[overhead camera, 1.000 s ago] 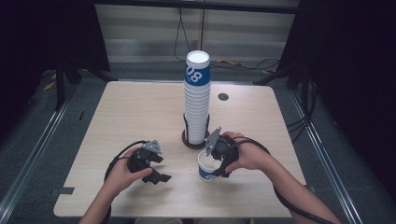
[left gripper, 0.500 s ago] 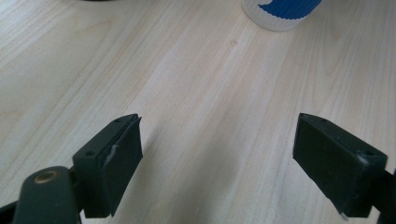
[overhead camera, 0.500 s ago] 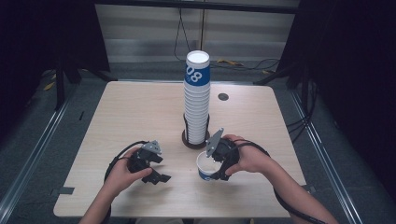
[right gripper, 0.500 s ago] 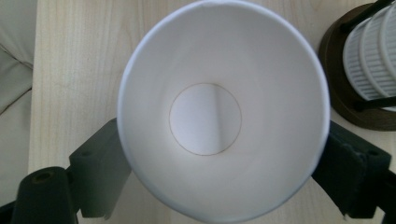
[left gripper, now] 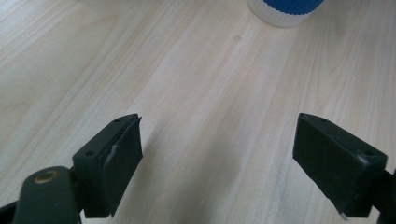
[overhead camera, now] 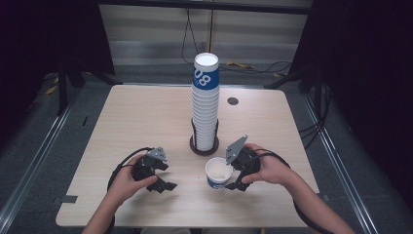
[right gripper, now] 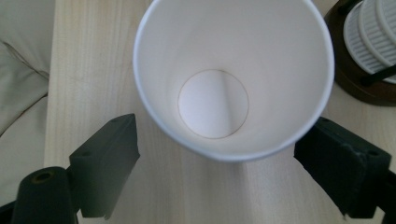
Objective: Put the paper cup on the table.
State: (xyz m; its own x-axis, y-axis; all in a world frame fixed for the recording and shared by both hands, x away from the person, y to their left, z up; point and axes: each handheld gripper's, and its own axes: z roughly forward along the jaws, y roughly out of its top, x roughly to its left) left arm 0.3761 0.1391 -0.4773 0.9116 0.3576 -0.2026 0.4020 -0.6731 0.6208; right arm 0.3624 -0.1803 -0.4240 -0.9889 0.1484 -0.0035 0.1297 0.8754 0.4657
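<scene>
A single white paper cup (overhead camera: 217, 171) with a blue band stands upright on the table, its mouth facing up and nothing inside (right gripper: 233, 79). My right gripper (overhead camera: 231, 174) sits just right of it; its jaws have just been opening and now flank the cup's near side (right gripper: 229, 163) without touching it. My left gripper (overhead camera: 164, 179) rests low at the front left, open over bare wood (left gripper: 217, 158), with the cup's base (left gripper: 285, 9) farther ahead. A tall stack of the same cups (overhead camera: 205, 97) rises from a dark round holder (overhead camera: 203, 146) behind the single cup.
The light wooden table (overhead camera: 146, 112) has a small round cable hole (overhead camera: 233, 101) at the back right. The holder's dark base (right gripper: 355, 79) is close beside the cup. The table's front edge lies just behind both hands.
The right gripper has let go of the cup and drawn back a little to the right. The cup stays standing on the table. The left gripper has not moved.
</scene>
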